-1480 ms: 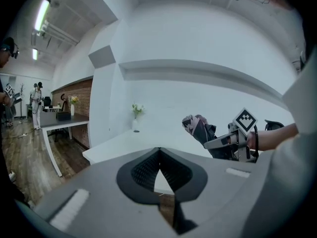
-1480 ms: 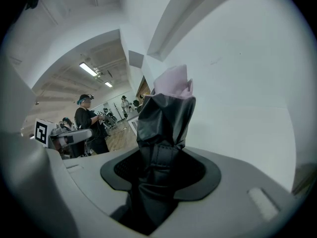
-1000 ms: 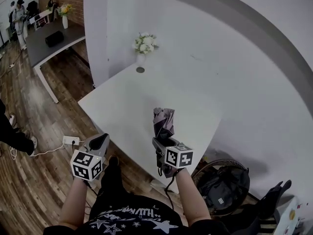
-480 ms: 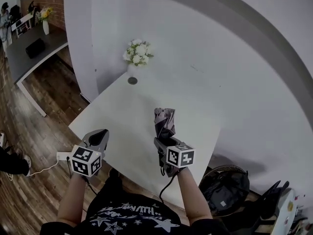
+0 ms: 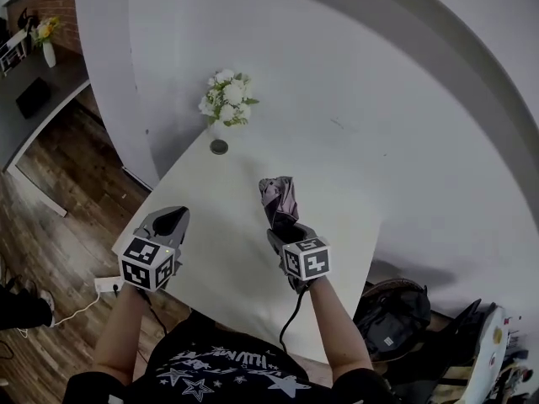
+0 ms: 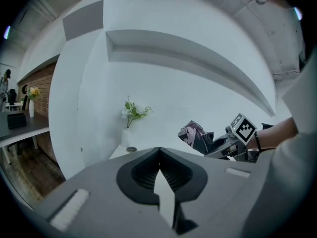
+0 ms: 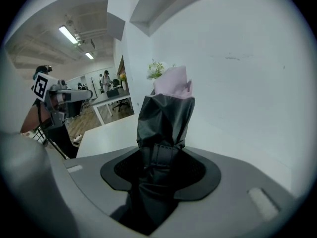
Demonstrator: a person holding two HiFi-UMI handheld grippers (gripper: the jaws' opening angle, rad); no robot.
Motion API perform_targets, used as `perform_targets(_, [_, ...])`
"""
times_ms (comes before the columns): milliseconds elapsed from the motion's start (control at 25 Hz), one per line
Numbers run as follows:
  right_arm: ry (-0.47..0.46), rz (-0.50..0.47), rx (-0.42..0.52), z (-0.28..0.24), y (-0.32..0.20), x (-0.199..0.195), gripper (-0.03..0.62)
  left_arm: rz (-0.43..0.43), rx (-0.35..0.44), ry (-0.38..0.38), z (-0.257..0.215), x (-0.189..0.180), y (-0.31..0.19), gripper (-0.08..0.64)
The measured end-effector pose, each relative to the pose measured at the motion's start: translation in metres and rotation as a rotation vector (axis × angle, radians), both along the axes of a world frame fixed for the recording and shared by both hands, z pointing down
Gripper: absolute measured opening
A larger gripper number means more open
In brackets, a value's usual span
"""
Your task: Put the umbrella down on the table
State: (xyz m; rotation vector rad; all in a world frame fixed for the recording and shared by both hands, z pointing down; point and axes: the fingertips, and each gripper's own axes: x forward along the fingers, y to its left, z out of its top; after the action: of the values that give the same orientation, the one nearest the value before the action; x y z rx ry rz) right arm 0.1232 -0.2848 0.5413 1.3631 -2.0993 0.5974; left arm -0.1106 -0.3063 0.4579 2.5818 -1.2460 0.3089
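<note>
The right hand-held gripper [image 5: 285, 229] is clamped on a folded umbrella [image 5: 280, 199], dark fabric with a paler, pinkish bunch at the top. The umbrella stands roughly upright out of the jaws, held up over the right half of the white tabletop [image 5: 221, 225] rather than lying on it. Its lower end is buried between the jaws and behind the marker cube, so I can't make out the handle from any angle. A strap wraps the fabric just above where the jaws grip it.

The left hand-held gripper [image 5: 168, 222] hangs at the tabletop's near left edge, well apart from the umbrella. Its jaws meet at the tips with only a thin sliver of light behind them, and nothing is held between them.

At the far end of the tabletop, against the white wall, is a bunch of white flowers [image 5: 223, 108], with a small round dark object [image 5: 219, 147] just in front; what it is, I can't tell. A dark bag [image 5: 387, 326] sits on the floor to the right, partly hidden by the tabletop's corner.
</note>
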Motion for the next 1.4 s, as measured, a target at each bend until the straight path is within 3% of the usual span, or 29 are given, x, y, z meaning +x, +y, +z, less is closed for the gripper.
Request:
perform_targets(360, [0.179, -0.067, -0.007, 0.012, -0.06, 0.0, 0.218, 0.109, -0.014, -0.005, 0.005, 0.023, -0.067, 0.003])
perform_targets(560, [0.36, -0.178, -0.027, 0.034, -0.087, -0.001, 0.219, 0.142, -0.037, -0.004, 0.016, 0.031, -0.099, 0.003])
perform_targets(840, [0.509, -0.278, -0.06, 0.069, -0.123, 0.0, 0.219, 0.179, -0.095, -0.028, 0.055, 0.04, -0.126, 0.003])
perform_targets(1400, [0.615, -0.431, -0.042, 0.096, -0.197, 0.014, 0.219, 0.149, -0.137, -0.044, 0.09, 0.043, -0.173, 0.003])
